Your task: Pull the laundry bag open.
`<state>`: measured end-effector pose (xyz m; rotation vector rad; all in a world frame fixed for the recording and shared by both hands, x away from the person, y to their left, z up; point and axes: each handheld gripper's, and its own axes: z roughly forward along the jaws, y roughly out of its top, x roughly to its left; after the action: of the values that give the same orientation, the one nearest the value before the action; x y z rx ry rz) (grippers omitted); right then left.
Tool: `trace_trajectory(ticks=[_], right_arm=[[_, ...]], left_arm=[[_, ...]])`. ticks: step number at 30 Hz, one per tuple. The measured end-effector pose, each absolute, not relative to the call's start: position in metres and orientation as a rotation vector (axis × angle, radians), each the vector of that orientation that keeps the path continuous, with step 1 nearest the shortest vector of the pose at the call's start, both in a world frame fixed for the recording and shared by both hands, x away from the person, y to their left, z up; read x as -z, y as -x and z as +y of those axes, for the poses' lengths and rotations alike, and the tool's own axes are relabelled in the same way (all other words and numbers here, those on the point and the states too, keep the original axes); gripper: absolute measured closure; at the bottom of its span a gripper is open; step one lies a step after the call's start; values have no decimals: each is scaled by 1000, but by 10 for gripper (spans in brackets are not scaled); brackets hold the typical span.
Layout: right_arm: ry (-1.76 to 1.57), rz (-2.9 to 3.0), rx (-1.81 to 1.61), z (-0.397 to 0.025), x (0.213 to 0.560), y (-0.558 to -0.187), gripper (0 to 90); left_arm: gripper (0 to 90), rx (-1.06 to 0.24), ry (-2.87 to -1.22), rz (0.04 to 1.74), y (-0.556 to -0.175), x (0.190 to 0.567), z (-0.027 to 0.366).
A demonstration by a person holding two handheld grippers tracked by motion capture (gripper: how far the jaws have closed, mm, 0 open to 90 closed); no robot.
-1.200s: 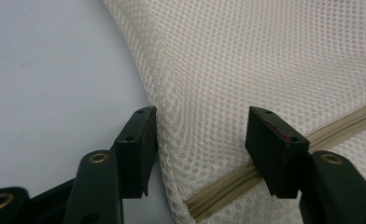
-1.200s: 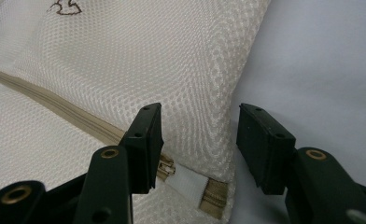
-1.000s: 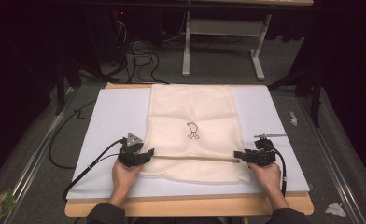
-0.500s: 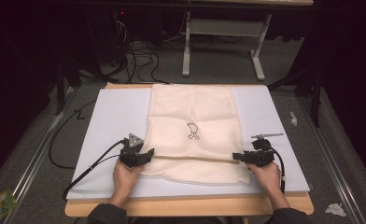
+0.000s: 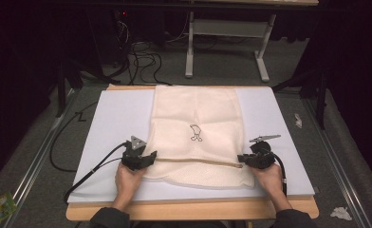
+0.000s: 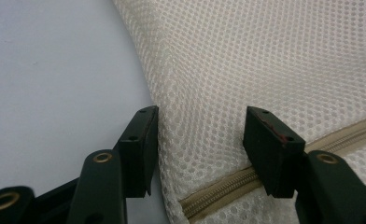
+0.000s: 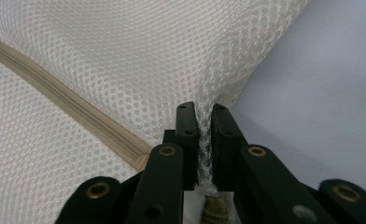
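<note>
A cream mesh bag (image 5: 196, 114) with a tan zipper (image 5: 196, 161) across its near part and a small dark drawing (image 5: 195, 132) lies flat on a white board (image 5: 117, 118). My left gripper (image 5: 152, 157) is at the bag's left edge by the zipper's end. In the left gripper view it (image 6: 200, 140) stands open, its jaws on either side of the mesh edge (image 6: 172, 154) and the zipper (image 6: 228, 186). My right gripper (image 5: 241, 159) is at the bag's right edge. In the right gripper view it (image 7: 204, 122) is shut on a pinched fold of mesh (image 7: 203, 140) beside the zipper (image 7: 78, 112).
The white board rests on a wooden table (image 5: 189, 211). Cables (image 5: 87, 173) trail from the left gripper off the board's left. Behind the table stand a white frame (image 5: 227, 42) and loose cables (image 5: 141, 52) on the floor. Scraps of paper (image 5: 340, 213) lie at the right.
Both grippers have stayed at the bag's sides by the zipper ends. The right hand has shifted slightly toward the near edge; the bag lies as before.
</note>
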<state>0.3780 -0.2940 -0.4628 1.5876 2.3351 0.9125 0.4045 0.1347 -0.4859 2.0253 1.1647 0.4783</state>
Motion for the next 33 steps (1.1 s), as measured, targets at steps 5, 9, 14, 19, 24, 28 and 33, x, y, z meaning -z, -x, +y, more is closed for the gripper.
trace_trajectory(ticks=[5, 9, 14, 19, 24, 28, 33], right_arm=[[-1539, 2343, -955, -294, 461, -378, 877], [-1528, 2327, -1035, -302, 455, -376, 879], [-1511, 2320, -1094, -306, 444, -375, 880], [-1505, 2314, -1141, -308, 436, -376, 880], [-1506, 2309, -1155, -307, 432, -376, 880], [-1518, 2306, -1174, -308, 431, -376, 880], [-1511, 2303, -1173, -308, 427, -376, 880]], left_arm=[[463, -464, -2024, 1165, -406, 485, 136], [468, -441, -2025, 1173, -408, 484, 137], [475, -391, -2031, 1184, -412, 480, 140], [473, -376, -2042, 1172, -412, 477, 143], [470, -362, -2040, 1167, -412, 476, 144], [453, -340, -2063, 1145, -412, 475, 142], [435, -335, -2077, 1132, -411, 472, 139]])
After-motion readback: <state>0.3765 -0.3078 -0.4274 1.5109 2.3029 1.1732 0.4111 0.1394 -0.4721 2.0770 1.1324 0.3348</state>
